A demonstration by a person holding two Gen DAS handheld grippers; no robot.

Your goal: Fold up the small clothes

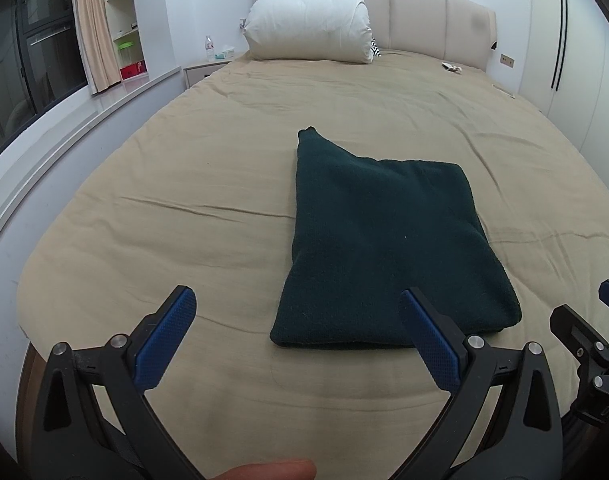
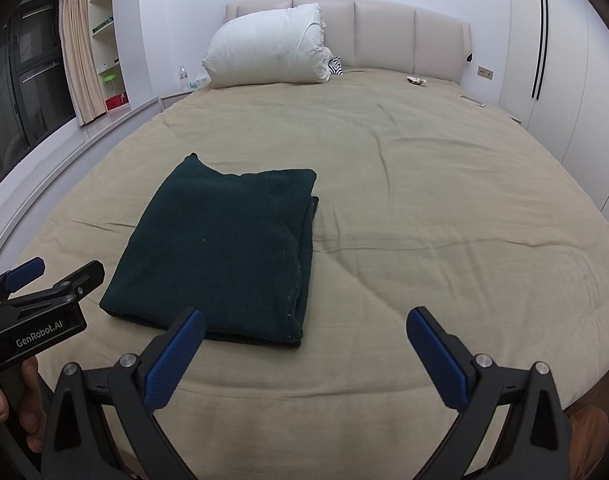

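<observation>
Dark green and fuzzy, the folded garment [image 1: 388,240] lies flat on the tan bedspread [image 1: 184,200], near the foot of the bed. It is folded into a neat block with several layers, and the layers show along its right edge in the right wrist view. One corner at the far left sticks up in a small point. What kind of garment it is cannot be told.

Close to it, the left gripper [image 1: 300,330] is held low over the near edge of the bed. Its two blue pads [image 1: 166,340] are spread wide apart and hold nothing. In its own view, the right-hand pad sits in front of the near right corner of the garment, but whether it touches the cloth cannot be told. A fingertip [image 1: 272,470] shows at the bottom of that view.

Just to the right, the right gripper [image 2: 304,354] is also wide open and empty. Its blue pads [image 2: 176,360] are near the front edge of the garment. A hand [image 2: 8,400] holds the left gripper's handle at the left edge of this view.

Farther away, a big white pillow [image 1: 310,22] leans on the beige padded headboard [image 1: 424,24]. A water bottle [image 1: 209,48] stands on the nightstand [image 1: 202,70] beside the bed. A cream curtain [image 1: 90,28] hangs by the dark window [image 1: 20,60] on the left. White closet doors [image 1: 564,52] are on the right.
</observation>
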